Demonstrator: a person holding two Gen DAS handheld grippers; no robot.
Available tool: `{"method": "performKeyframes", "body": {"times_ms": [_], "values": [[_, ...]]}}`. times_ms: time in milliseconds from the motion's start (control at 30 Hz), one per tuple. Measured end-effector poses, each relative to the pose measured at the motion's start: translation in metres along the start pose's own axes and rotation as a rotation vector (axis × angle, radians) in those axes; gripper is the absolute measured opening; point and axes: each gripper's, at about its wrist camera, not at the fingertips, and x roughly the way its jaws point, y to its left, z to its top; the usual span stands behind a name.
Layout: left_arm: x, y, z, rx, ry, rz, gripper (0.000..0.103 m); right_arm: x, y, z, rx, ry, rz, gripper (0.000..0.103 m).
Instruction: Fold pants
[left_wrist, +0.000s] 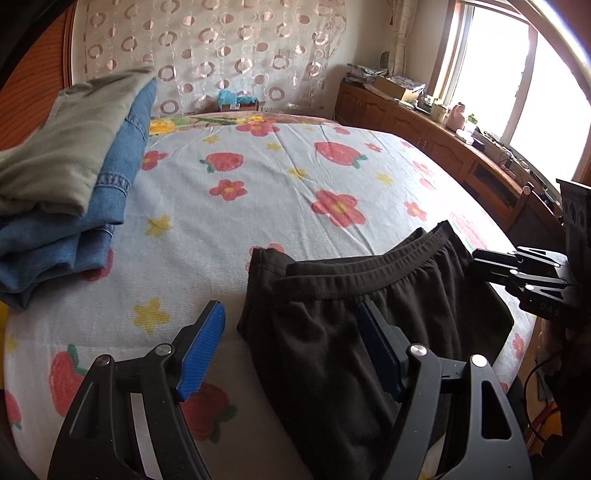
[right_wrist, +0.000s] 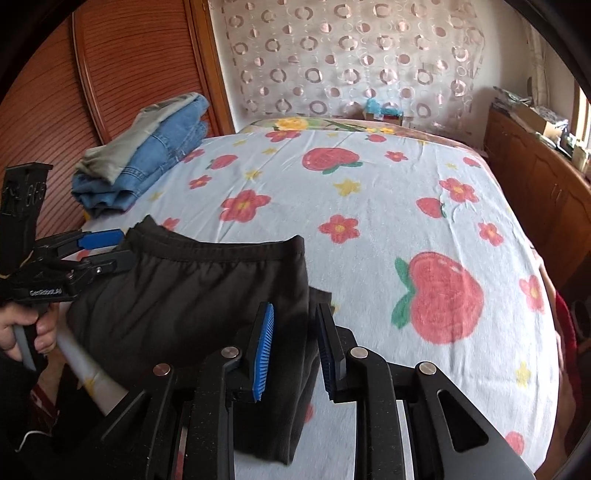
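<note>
Black pants (left_wrist: 332, 295) lie folded on the flowered bed sheet (left_wrist: 258, 184), elastic waistband on the far side. My left gripper (left_wrist: 291, 332) stands wide open at their left edge, one blue pad off the cloth and the other above it. In the right wrist view the pants (right_wrist: 184, 295) fill the lower left. My right gripper (right_wrist: 295, 347) is a little open, with the pants' right folded edge in the gap and the pads not pressing on it. Each gripper also shows in the other's view: the left gripper (right_wrist: 114, 249) at the waistband's left corner, the right gripper (left_wrist: 484, 267) at the right.
A stack of folded clothes (left_wrist: 74, 147), a grey-green piece on blue jeans, lies at the bed's far left, seen too as the stack (right_wrist: 147, 158). A wooden cabinet (left_wrist: 424, 125) with clutter runs under the window on the right. A person's hand (right_wrist: 22, 328) holds the left gripper's handle.
</note>
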Motion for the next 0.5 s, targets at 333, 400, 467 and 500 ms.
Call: {"method": "performKeyframes", "body": {"times_ms": [333,400,467,500], "values": [[0.006,-0.001,-0.002,0.013,0.006,0.014,0.075,0.012,0.005,0.002,-0.013,0.004,-0.08,0.037],[0.006,0.0,-0.002,0.01,0.004,0.011,0.075,0.013,0.005,0.002,-0.015,-0.001,-0.097,0.042],[0.005,0.001,-0.002,0.006,0.002,0.007,0.075,0.014,0.004,0.001,-0.009,0.004,-0.086,0.043],[0.005,0.001,-0.002,0.003,0.001,0.005,0.075,0.015,0.003,0.001,-0.001,0.005,-0.073,0.043]]}}
